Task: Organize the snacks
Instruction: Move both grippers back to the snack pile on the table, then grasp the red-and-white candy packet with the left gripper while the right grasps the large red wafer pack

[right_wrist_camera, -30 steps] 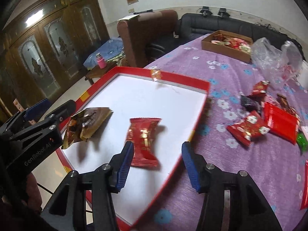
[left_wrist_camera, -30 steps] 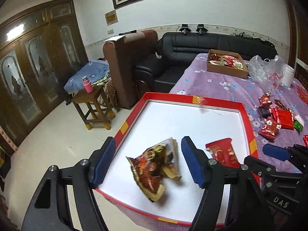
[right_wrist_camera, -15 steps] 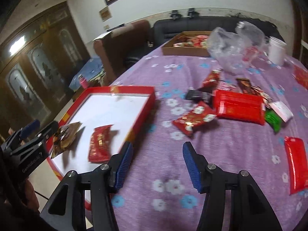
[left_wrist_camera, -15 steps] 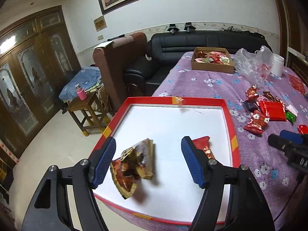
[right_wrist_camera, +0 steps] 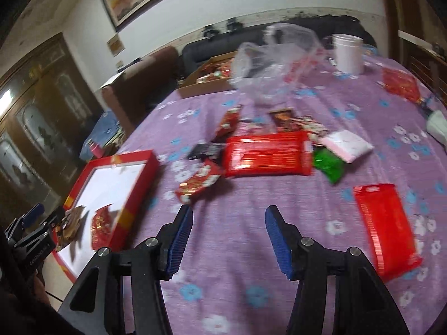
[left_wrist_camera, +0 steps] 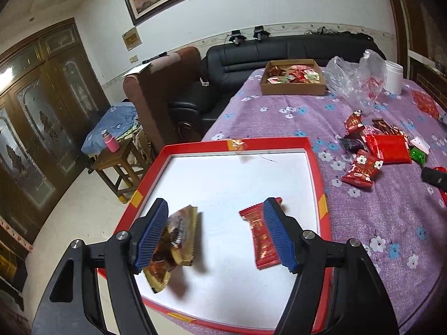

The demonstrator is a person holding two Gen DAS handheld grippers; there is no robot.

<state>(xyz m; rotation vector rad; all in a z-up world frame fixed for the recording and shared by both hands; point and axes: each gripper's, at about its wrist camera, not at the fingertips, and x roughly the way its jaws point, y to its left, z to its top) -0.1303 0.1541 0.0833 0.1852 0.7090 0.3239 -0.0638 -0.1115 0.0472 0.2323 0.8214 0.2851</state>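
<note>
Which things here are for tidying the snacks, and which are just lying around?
For the job:
- red tray
- brown snack packet and red snack packet lying in it
- loose snacks on the purple cloth, like the big red packet and green packet
- both open claws: left claw, right claw

Just lying about:
- white cup
- clear plastic bag
- pink bottle
- black sofa

Right gripper [right_wrist_camera: 229, 240] swung from red tray [right_wrist_camera: 139, 167] toward scattered snacks [right_wrist_camera: 266, 156]

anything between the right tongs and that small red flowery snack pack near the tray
Nothing visible. The right tongs stand open over bare purple cloth, and the flowery red pack lies just ahead, beside the red tray.
</note>
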